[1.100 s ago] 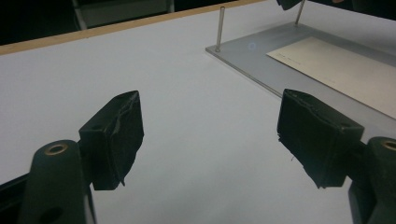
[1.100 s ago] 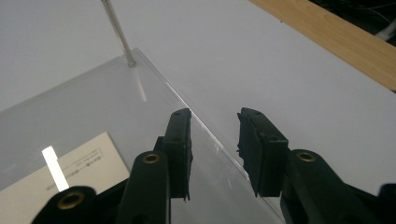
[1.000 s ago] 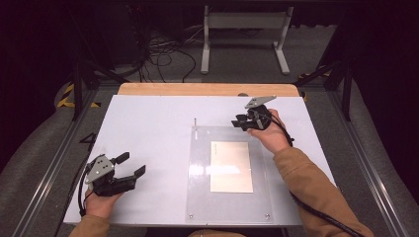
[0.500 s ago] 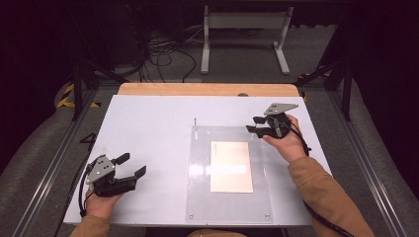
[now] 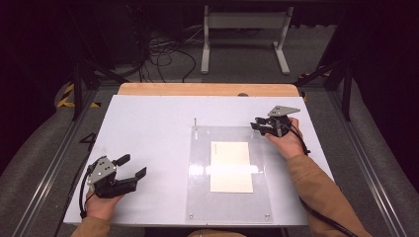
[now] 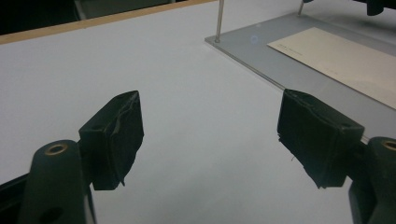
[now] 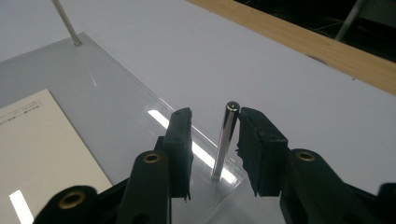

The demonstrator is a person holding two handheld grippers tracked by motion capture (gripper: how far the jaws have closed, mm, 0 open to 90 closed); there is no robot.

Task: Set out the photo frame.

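Nearest to us, we are holding the left tongs [image 5: 129, 167] low over the bare white table [image 5: 148, 128], jaws spread wide and gripping nothing. Further in, we are looking at one clear acrylic plate [image 5: 197, 197] lying flat, with one cream sheet of paper [image 5: 230, 166] at its middle; whether the sheet is on or under the plate we cannot tell.

Further still, at the plate's far right corner, we are bracketing an upright steel pin [image 7: 225, 140] with the right tongs [image 7: 212, 140]. The jaws are standing part open on either side of it; the right-hand jaw seems to be touching the pin near its top, and a gap remains on the other side, so nothing is clamped yet.

We are judging the pin to be light, stiff and slick, so we would be pinching it at mid-shaft, squarely.

We are counting two pins standing: this one and a second pin [image 5: 195, 122] at the far left corner.
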